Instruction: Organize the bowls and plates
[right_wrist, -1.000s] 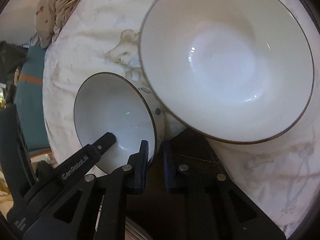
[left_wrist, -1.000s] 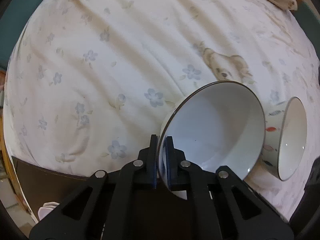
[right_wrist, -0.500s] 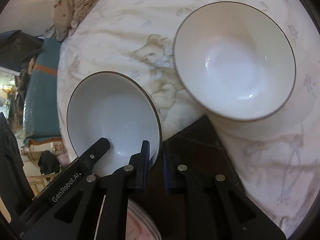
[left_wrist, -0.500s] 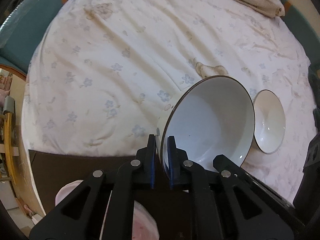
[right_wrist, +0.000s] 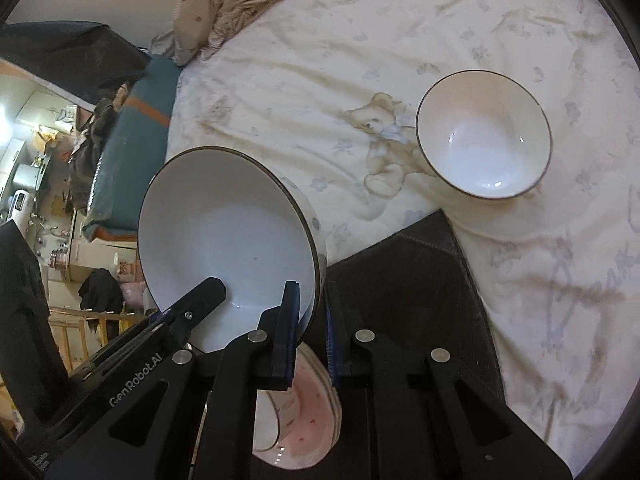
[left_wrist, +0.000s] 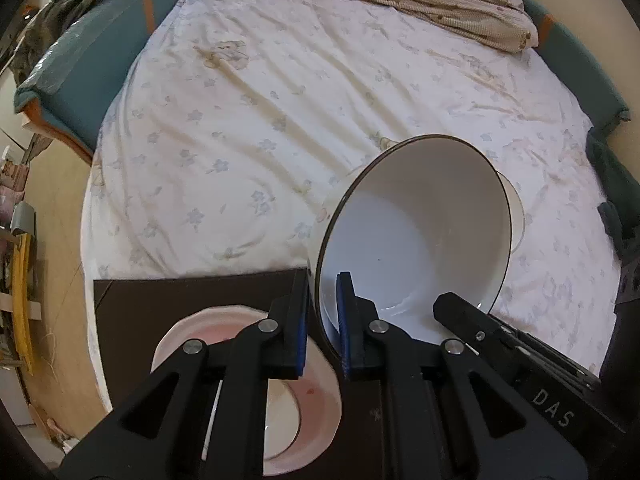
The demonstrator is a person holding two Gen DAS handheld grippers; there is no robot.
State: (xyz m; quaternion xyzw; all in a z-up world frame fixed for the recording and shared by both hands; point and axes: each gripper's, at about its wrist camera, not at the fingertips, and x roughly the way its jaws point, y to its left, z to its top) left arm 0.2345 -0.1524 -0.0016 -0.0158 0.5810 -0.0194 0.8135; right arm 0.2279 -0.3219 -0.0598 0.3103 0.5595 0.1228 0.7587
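The held bowl (left_wrist: 416, 232) is white inside with a dark rim — blue dots outside. The bedsheet (left_wrist: 280, 112) is cream with pale blue flowers; the plate (left_wrist: 316, 404) pink, the mat (right_wrist: 404, 280) dark brown.

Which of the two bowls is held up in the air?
The blue-dotted bowl, its rim pinched by both grippers. The other bowl sits on the bedsheet.

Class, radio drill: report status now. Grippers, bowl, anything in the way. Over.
Left gripper shut on bowl rim; right gripper shut on same bowl. Bowl tilted, plates on mat beneath. Second bowl apart on bed; nothing in the way.
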